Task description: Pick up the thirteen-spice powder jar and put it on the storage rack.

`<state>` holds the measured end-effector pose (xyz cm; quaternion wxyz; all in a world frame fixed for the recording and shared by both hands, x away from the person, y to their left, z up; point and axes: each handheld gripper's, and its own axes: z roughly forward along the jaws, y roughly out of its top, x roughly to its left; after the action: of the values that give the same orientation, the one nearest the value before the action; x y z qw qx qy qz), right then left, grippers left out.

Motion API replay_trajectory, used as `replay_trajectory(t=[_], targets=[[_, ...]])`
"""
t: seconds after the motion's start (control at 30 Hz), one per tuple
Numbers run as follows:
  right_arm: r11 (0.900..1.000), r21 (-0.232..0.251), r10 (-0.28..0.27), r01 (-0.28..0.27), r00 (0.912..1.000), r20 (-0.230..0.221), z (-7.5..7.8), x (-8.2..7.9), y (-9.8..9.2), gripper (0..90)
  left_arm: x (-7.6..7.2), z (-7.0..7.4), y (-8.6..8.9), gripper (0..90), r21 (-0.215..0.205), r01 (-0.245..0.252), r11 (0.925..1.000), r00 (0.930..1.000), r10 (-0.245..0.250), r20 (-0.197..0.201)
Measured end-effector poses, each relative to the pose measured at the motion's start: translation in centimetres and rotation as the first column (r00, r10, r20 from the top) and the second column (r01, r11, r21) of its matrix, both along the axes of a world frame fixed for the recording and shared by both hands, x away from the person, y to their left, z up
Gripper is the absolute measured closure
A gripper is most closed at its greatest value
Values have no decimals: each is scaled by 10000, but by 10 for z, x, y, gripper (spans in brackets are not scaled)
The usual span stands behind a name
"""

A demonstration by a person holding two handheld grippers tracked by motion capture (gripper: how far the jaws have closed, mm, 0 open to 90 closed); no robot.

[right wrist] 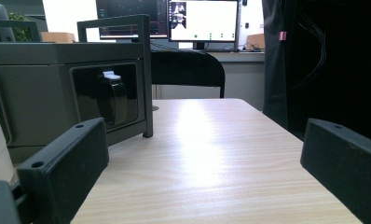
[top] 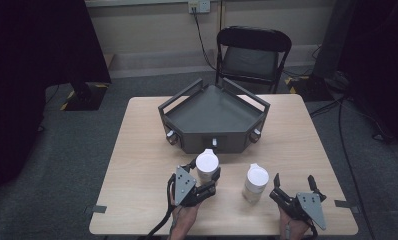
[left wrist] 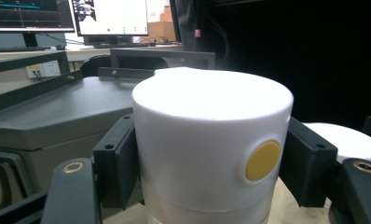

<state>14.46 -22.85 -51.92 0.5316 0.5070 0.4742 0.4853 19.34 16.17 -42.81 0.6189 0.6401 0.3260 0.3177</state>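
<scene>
High view: left hand-held gripper [top: 205,176] clamps 1 white jar [top: 207,166] – right hand-held gripper [top: 293,184] wide, grey tray [top: 214,118] behind

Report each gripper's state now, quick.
Left gripper: shut on the white-lidded jar.
Right gripper: open, holding nothing.

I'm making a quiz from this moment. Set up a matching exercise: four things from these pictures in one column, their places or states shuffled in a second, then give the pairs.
Things
1. left tongs
2. right tongs
3. dark grey angular metal tray
4. black folding chair

States or places
A. behind the table's far edge
B. open, nothing between the jaws
C. at the table's far middle
D. closed around a white-lidded cylindrical container

Pairs: 1-D, 2-B, 3-C, 4-A
</scene>
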Motion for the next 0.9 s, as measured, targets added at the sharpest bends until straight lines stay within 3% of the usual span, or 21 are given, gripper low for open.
replay_trajectory(t=[0.3, 0.53, 0.9], targets=[[10000, -5, -22, 22, 10000, 0, 0, 0, 0, 0, 13, 13, 3, 309, 51, -251, 9997, 9997, 250, 64], [10000, 0, -46, 46, 10000, -19, 0, 0, 1, 0, 27, 30, -1, 308, -280, -757, 9967, 9971, 755, -74], [10000, -7, -60, 60, 10000, -22, 0, 0, 1, 0, 45, 51, -11, 308, -387, -1652, 9855, 9860, 1659, 153]])
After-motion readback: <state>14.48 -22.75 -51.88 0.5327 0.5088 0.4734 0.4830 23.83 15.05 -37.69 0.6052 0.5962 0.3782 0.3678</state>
